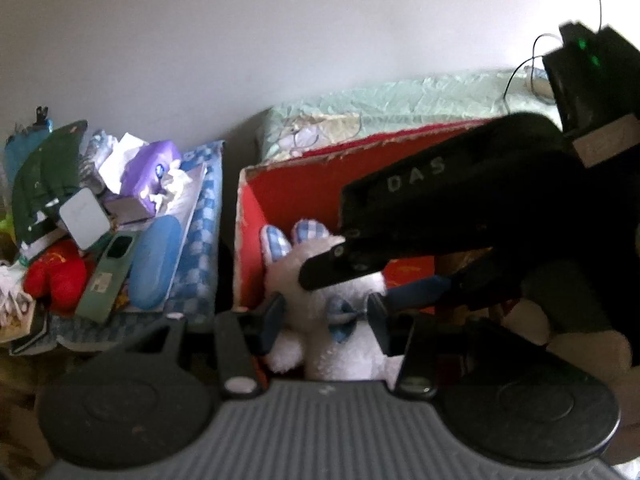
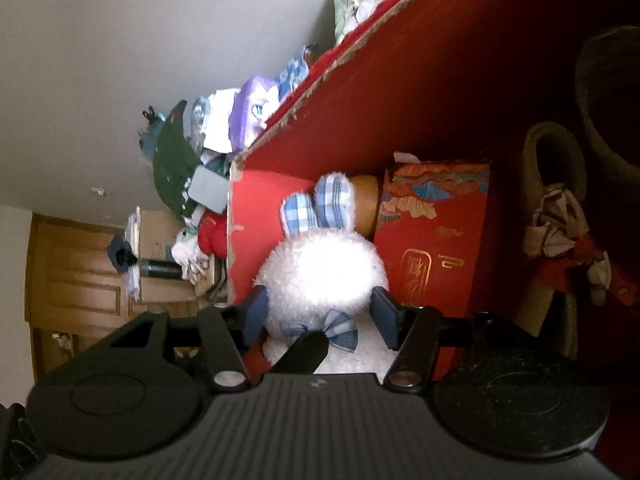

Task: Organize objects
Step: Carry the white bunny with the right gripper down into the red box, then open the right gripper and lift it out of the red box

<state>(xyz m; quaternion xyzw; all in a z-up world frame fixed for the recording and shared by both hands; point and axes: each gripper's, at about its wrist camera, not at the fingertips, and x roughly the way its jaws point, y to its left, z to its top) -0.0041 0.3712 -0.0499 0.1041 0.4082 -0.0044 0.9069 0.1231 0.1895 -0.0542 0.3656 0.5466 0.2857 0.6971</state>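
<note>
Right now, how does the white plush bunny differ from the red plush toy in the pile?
The white plush bunny sits inside the red box, between both grippers' fingers; the red plush toy lies outside, in the clutter. The bunny has blue checked ears and a bow; the red toy looks plain. Both are soft toys.

White letters "DAS" stand on the black body of the right gripper (image 1: pixel 416 170), up at two o'clock in the left wrist view. Over in the right wrist view, gold characters sit on the red gift box (image 2: pixel 434 248) at three o'clock, inside the big red box; they are too blurred to read
</note>
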